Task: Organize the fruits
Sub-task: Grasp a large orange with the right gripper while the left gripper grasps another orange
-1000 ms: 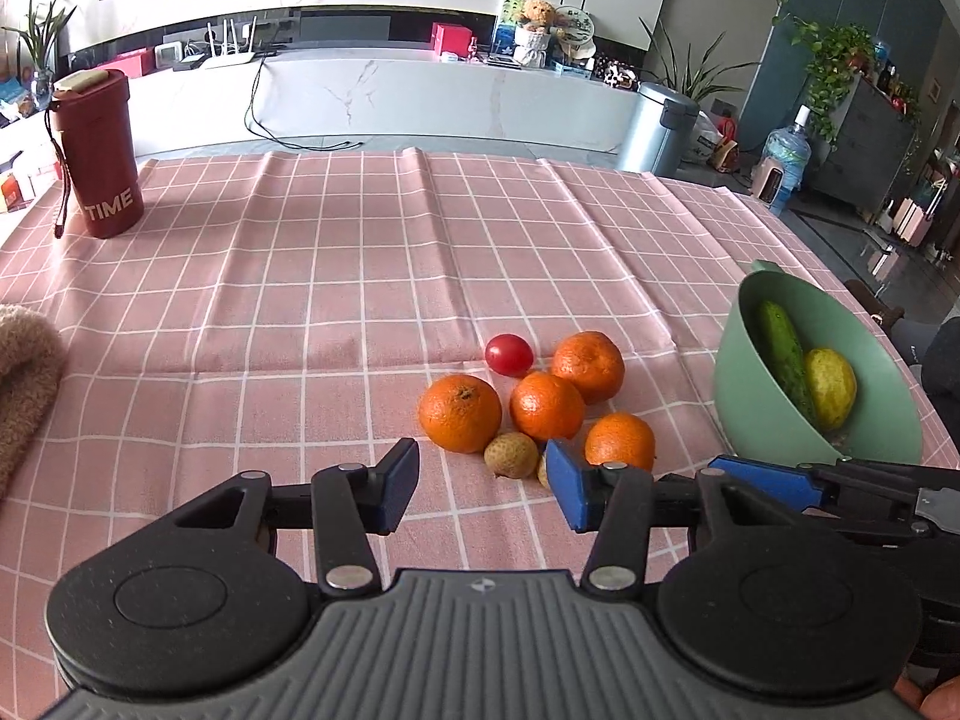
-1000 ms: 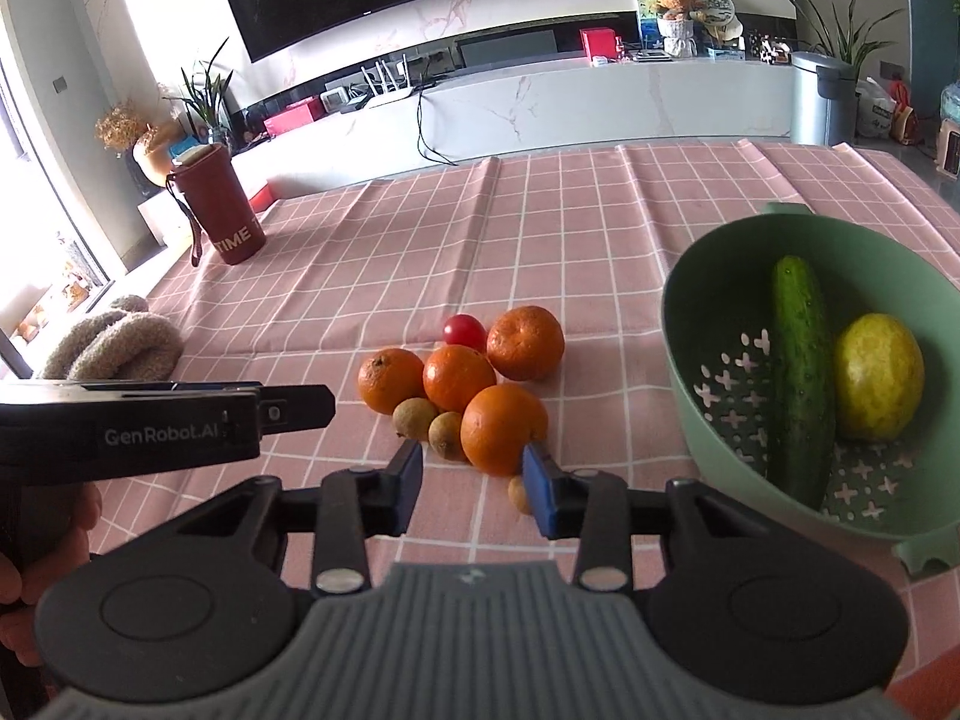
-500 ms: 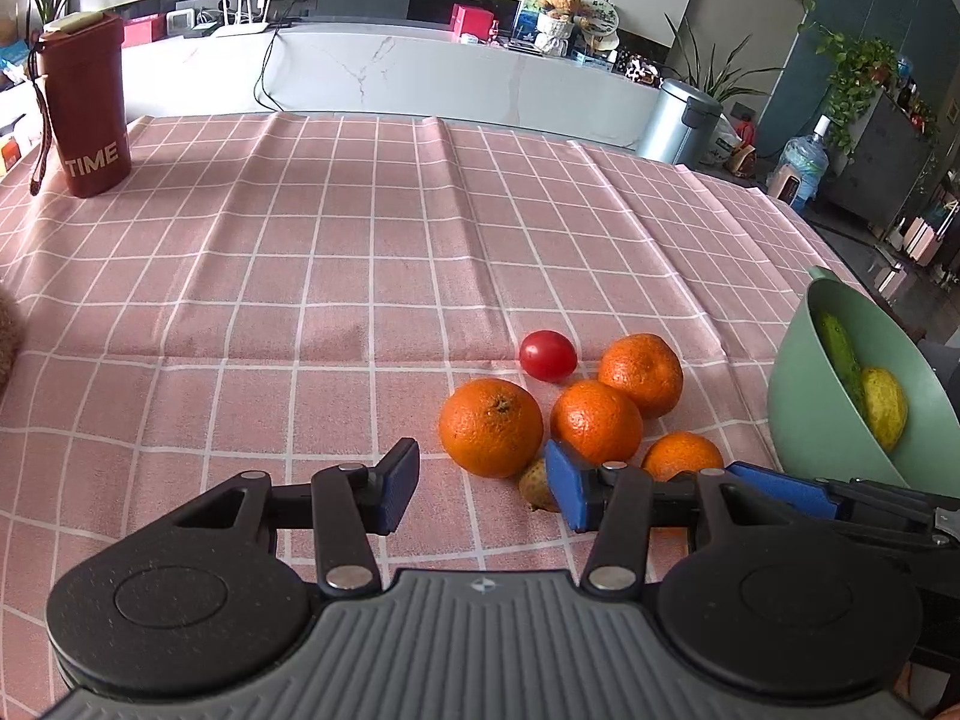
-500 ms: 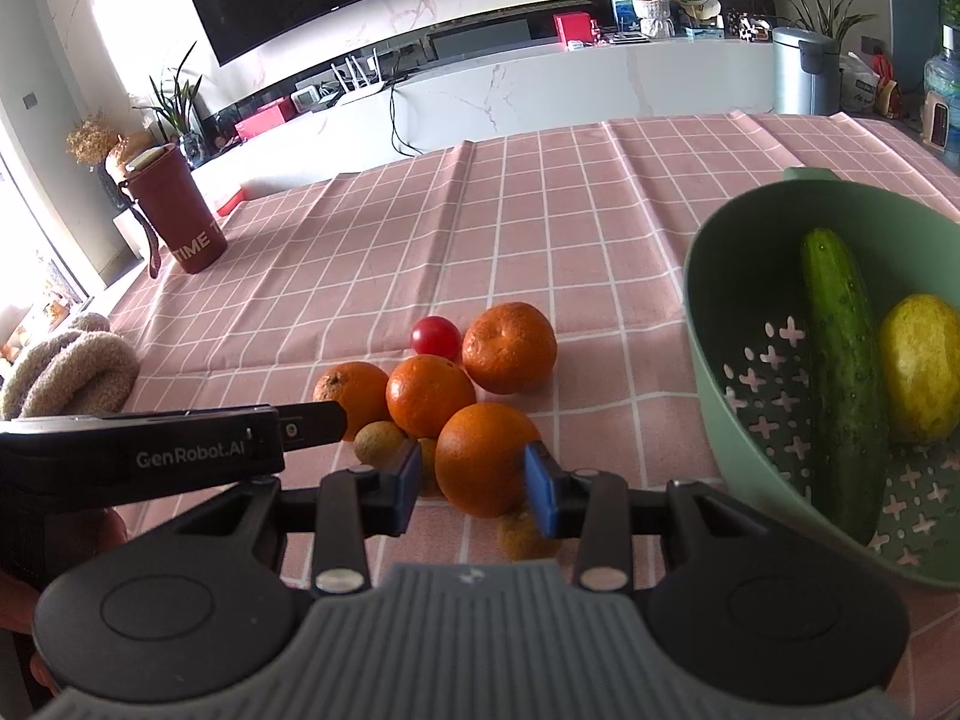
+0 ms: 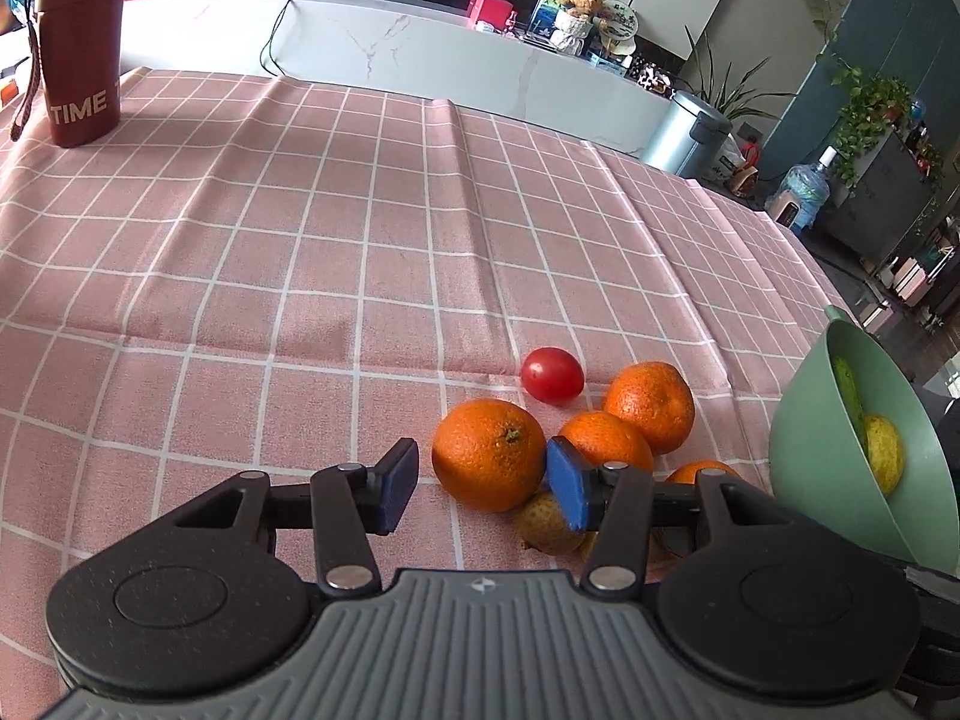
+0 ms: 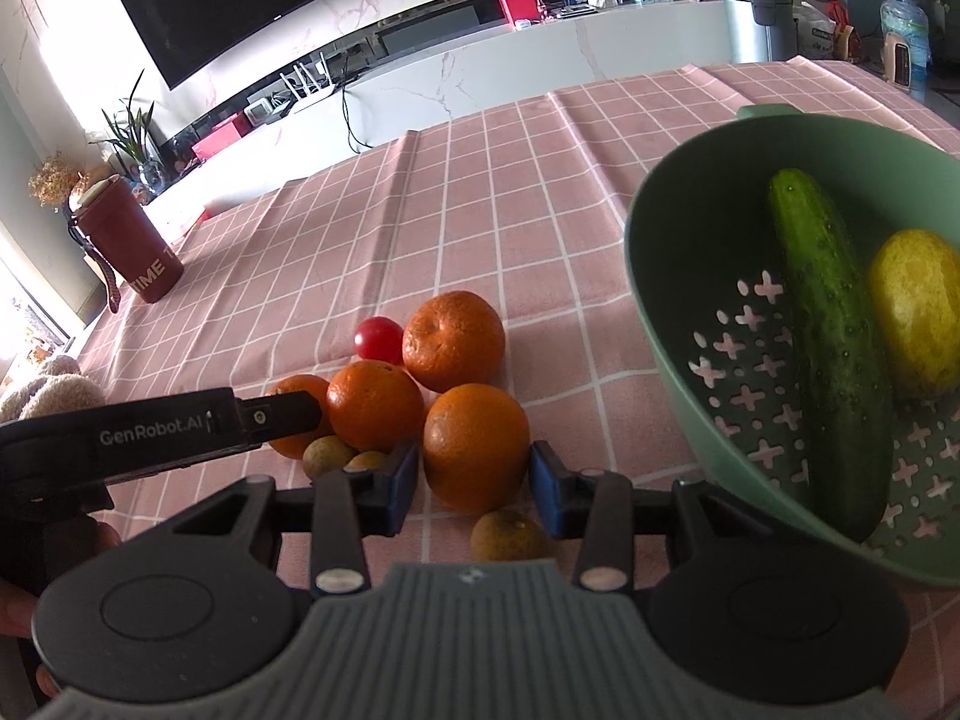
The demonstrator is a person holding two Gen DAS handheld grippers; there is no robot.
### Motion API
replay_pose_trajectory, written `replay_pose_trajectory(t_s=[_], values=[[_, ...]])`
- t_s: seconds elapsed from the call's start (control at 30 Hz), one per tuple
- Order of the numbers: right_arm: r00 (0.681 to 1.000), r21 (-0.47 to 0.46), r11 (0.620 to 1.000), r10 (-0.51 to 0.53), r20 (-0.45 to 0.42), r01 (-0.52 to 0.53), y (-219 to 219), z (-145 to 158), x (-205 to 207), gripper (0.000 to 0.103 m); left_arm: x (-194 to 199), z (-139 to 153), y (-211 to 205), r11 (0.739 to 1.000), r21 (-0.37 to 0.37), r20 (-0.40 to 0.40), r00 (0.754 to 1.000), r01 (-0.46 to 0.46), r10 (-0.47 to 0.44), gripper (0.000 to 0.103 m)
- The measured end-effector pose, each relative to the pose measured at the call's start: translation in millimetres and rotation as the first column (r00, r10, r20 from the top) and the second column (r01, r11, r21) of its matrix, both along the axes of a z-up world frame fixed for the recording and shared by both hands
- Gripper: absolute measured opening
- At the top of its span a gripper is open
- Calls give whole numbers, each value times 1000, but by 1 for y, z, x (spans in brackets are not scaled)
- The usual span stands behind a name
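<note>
Several oranges, a red tomato (image 5: pixel 551 374) and small brown-green fruits lie clustered on the pink checked tablecloth. My left gripper (image 5: pixel 483 486) is open, its jaws on either side of the nearest orange (image 5: pixel 489 453), apart from it. My right gripper (image 6: pixel 473 483) is open around another orange (image 6: pixel 476 445), pads close to its sides. A small brown fruit (image 6: pixel 507 535) lies just below it. The green colander (image 6: pixel 690 276) to the right holds a cucumber (image 6: pixel 831 336) and a yellow fruit (image 6: pixel 918 312). The colander also shows in the left wrist view (image 5: pixel 804 450).
A dark red "TIME" cup (image 5: pixel 81 54) stands at the far left of the table. A woolly item (image 6: pixel 54 390) lies at the left edge. The left gripper's body (image 6: pixel 150 438) reaches in beside the fruit cluster in the right wrist view.
Both grippers have moved forward and down toward the fruit cluster. Each now has an orange between its open jaws.
</note>
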State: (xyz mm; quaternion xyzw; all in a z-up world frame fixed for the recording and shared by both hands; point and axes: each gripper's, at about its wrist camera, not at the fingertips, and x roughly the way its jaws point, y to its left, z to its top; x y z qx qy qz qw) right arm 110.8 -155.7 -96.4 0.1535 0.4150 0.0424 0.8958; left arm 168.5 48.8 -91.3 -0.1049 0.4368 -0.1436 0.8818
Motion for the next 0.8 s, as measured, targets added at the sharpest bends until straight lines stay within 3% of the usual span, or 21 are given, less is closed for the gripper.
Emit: replay_pose_trajectory(t_s=[0.17,0.23,0.63,0.8], values=[[1000,9,1000,-4,-16,4,-1,-6,2,37,4,-3,-2,1000,-3,-1,1000,6,-6,57],[1000,11,1000,-4,-15,4,-1,-5,3,37,5,-3,-1,1000,-25,-4,1000,8,-8,50],[1000,13,1000,10,-4,-10,0,-7,4,33,-1,6,2,1000,-20,19,1000,-18,18,48],[999,-1,1000,27,39,-27,3,0,-2,33,-11,16,3,999,-21,45,999,-29,30,48]])
